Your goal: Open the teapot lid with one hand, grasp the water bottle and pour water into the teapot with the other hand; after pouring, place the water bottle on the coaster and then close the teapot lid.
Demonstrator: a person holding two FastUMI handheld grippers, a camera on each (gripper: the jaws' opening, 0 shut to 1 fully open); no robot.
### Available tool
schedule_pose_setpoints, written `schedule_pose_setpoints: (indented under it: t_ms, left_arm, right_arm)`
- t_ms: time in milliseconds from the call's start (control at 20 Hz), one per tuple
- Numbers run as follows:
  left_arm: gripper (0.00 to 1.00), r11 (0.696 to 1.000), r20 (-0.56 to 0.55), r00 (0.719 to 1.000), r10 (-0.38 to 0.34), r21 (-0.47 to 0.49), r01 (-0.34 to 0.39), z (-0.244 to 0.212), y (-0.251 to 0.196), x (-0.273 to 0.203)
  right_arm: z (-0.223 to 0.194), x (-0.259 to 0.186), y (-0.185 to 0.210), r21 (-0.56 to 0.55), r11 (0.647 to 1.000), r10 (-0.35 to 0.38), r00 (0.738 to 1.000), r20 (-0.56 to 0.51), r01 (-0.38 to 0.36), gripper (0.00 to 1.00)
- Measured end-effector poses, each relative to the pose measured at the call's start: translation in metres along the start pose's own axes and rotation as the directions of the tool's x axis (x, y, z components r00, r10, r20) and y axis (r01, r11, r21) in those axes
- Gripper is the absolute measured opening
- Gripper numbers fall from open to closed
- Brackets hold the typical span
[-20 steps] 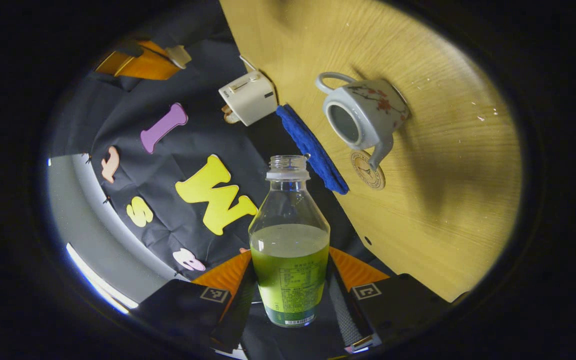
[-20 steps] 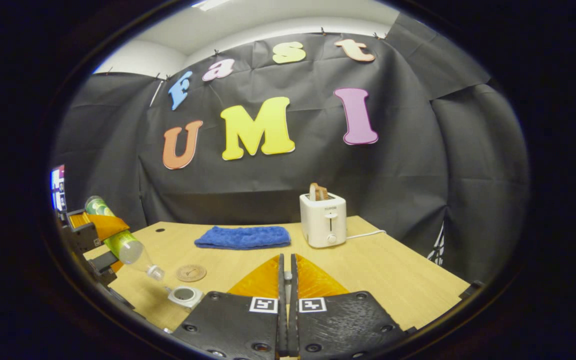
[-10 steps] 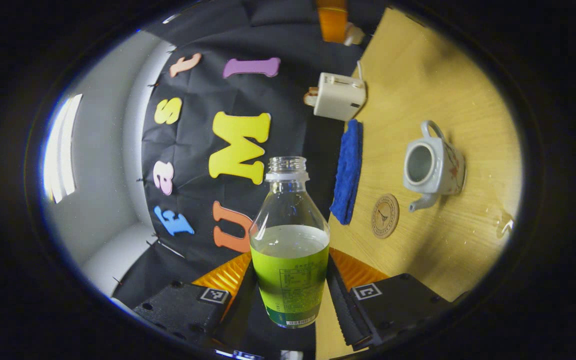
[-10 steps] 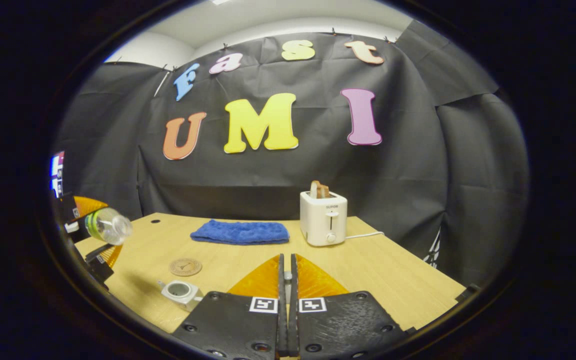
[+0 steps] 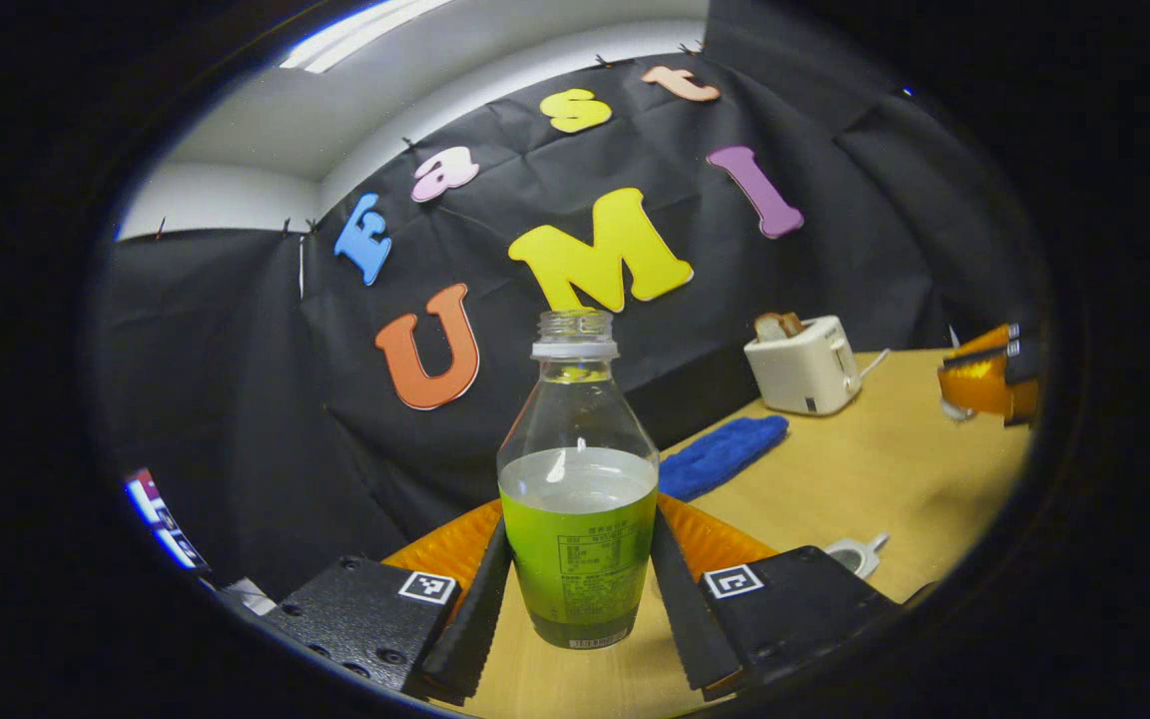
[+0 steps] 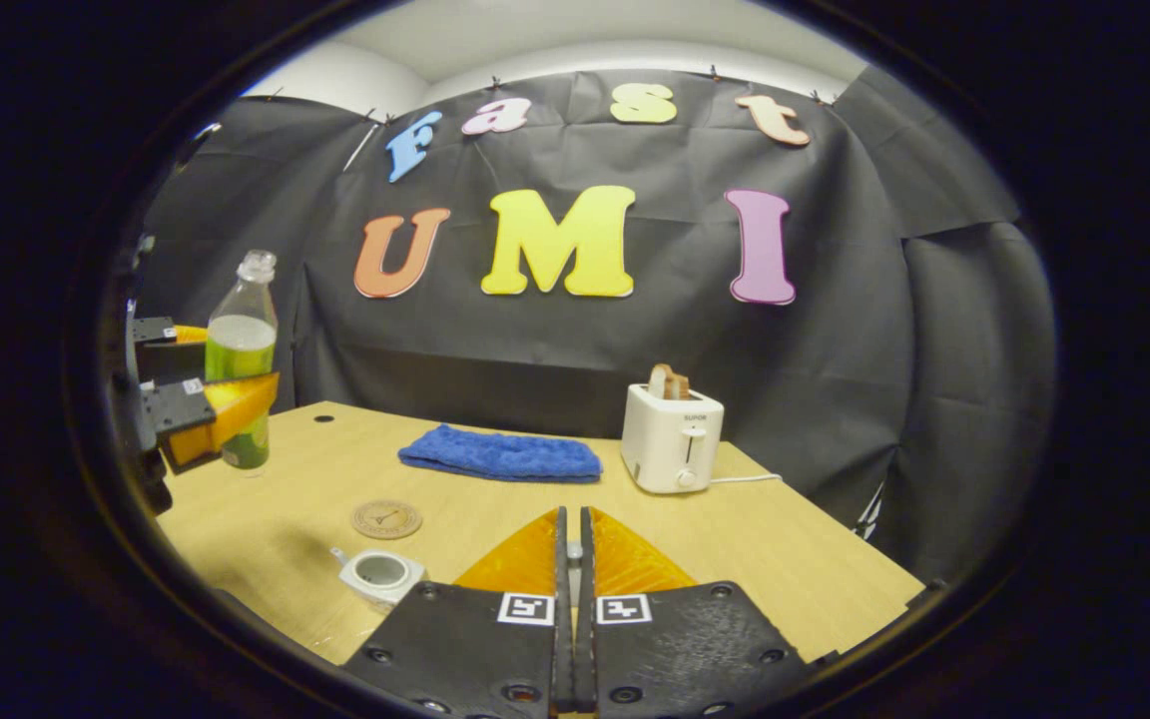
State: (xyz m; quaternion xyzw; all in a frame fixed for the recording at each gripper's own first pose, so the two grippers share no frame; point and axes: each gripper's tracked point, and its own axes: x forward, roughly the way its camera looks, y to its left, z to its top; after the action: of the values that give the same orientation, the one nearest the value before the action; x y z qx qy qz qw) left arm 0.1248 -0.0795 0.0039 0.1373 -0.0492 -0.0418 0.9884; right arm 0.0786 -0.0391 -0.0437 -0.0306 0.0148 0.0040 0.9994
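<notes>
My left gripper [image 5: 578,534] is shut on a clear water bottle [image 5: 577,499] with a green label, uncapped and about half full. In the right gripper view that bottle [image 6: 241,364] stands upright above the table's far left, held by the left gripper [image 6: 198,404]. The white teapot [image 6: 380,574] sits open near the front left, also seen low at the right as the teapot [image 5: 855,554]. A round coaster [image 6: 386,518] lies just behind it. My right gripper [image 6: 572,524] is shut; in the left gripper view the right gripper [image 5: 979,384] carries a small white lid [image 5: 954,410] at its tips.
A folded blue cloth [image 6: 500,454] lies at the back of the wooden table [image 6: 755,539], with a white toaster [image 6: 672,439] holding toast to its right and its cord trailing right. A small hole [image 6: 320,418] is in the table's back left corner.
The bottle has swung from tilted, mouth down over the teapot, back to upright and moved left and up, away from the pot. The right gripper has barely shifted.
</notes>
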Motion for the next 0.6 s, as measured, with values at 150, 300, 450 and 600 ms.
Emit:
schedule_pose_setpoints:
  t_ms: [150, 300, 450, 600]
  left_arm:
    - [0.75, 0.988, 0.022, 1.000, -0.017, -0.153, 0.020, 0.005, -0.008, 0.023]
    - [0.76, 0.970, 0.033, 0.998, -0.052, -0.235, 0.059, 0.003, -0.021, 0.045]
    - [0.76, 0.954, 0.031, 0.995, -0.098, -0.282, 0.103, -0.012, -0.033, 0.065]
    - [0.77, 0.947, 0.003, 0.993, -0.122, -0.300, 0.117, -0.040, -0.043, 0.083]
  right_arm:
    - [-0.002, 0.000, 0.008, -0.003, 1.000, 0.028, 1.000, -0.011, -0.028, 0.01]
    - [-0.004, 0.002, -0.002, -0.003, 1.000, 0.002, 1.000, -0.019, -0.002, 0.01]
    - [-0.007, 0.005, -0.010, 0.020, 1.000, -0.013, 0.999, -0.034, 0.014, 0.01]
    - [-0.010, 0.009, -0.020, 0.029, 0.999, -0.030, 0.999, -0.039, 0.031, 0.01]
